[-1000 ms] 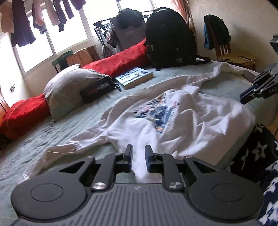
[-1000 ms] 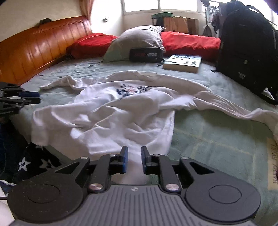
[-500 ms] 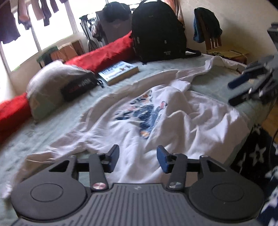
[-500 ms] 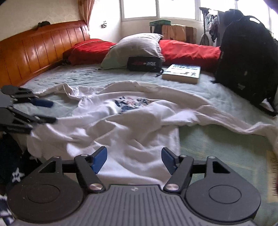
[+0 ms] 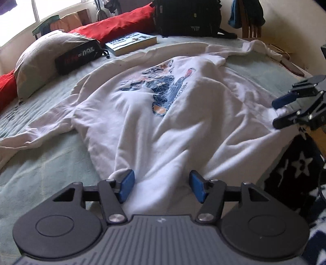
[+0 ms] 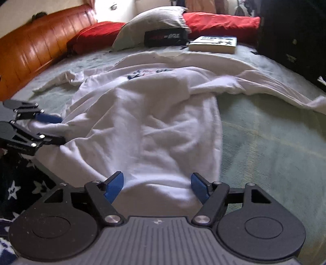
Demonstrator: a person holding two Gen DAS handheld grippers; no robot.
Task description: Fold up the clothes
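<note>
A white long-sleeved shirt point(image 5: 163, 122) with a blue print lies crumpled, front up, on the green bedspread point(image 5: 51, 163), its sleeves spread to both sides. My left gripper point(image 5: 162, 183) is low over the near hem. Its jaws are opening, with a fold of hem between the blue pads and no pad pressing on it. My right gripper point(image 6: 156, 185) is at the hem's other corner on the same shirt point(image 6: 152, 122), its jaws also opening over cloth. Each gripper also shows in the other's view: the right gripper point(image 5: 285, 112) and the left gripper point(image 6: 51, 128), both at the hem's edge.
At the far side of the bed lie a grey pillow point(image 5: 38, 57), a black pouch point(image 5: 79, 56), a book point(image 5: 132, 41), red bolsters point(image 5: 114, 26) and a black backpack point(image 5: 187, 18). A wooden headboard point(image 6: 40, 44) runs along one side. A dark star-patterned blanket point(image 5: 295, 163) hangs at the near edge.
Both grippers went from nearly shut to wide open and sank toward the shirt's near hem. Cloth now lies between each pair of pads.
</note>
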